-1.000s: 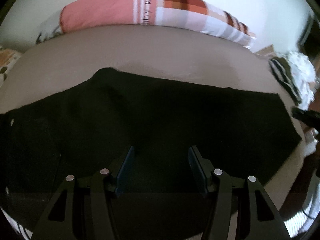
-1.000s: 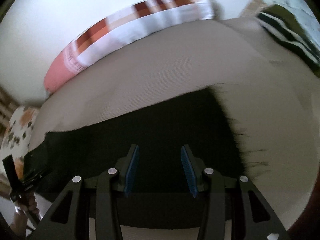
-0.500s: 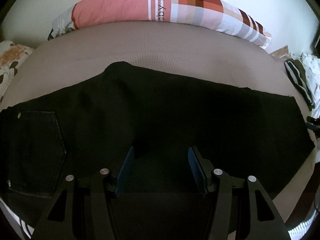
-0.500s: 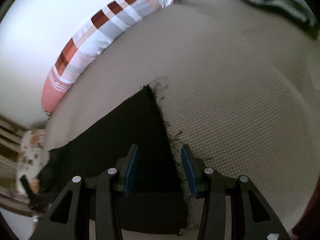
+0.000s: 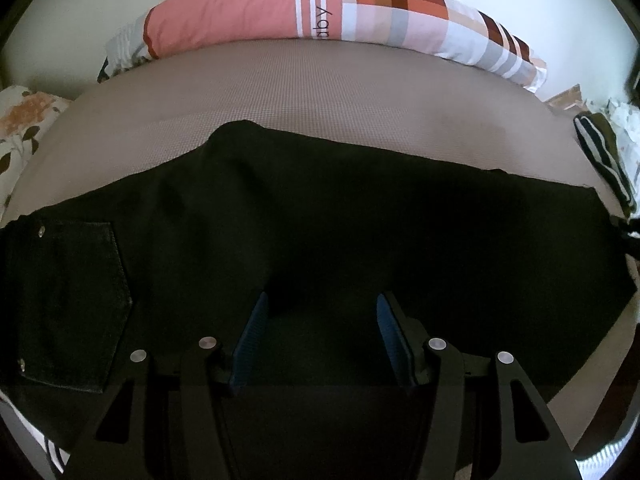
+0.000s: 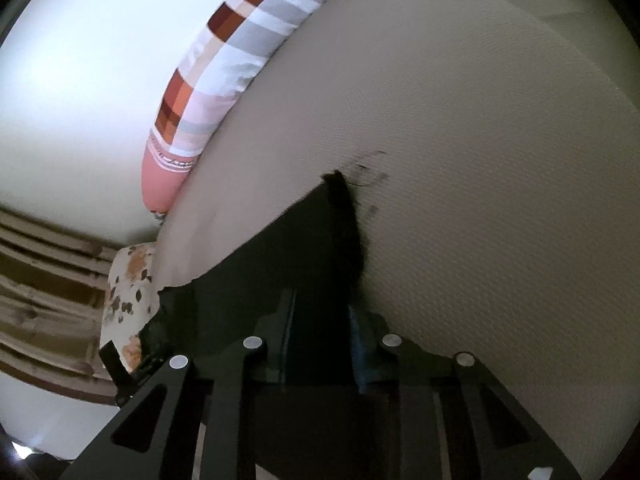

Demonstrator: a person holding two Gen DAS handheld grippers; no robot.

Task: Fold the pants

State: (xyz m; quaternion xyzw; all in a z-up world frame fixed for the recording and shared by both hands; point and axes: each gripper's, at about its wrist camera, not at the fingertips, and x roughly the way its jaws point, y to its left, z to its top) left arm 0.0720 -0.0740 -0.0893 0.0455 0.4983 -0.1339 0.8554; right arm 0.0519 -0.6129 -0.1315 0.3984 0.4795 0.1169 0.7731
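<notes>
Your left gripper [image 5: 320, 320] hangs over the black pants [image 5: 320, 220], which lie flat across the beige bed [image 5: 320, 92]; its blue pads [image 5: 250, 336] stand well spread and pinch nothing. Your right gripper [image 6: 322, 320] sits at the frayed hem [image 6: 348, 224] of the pant leg; its jaws are closing with the cloth edge between them, though whether the pads press yet, you cannot tell.

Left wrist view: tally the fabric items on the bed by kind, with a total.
Black pants: 1
Long patchwork pillow: 1
Floral cushion: 1
Striped dark garment: 1
Total: 4
</notes>
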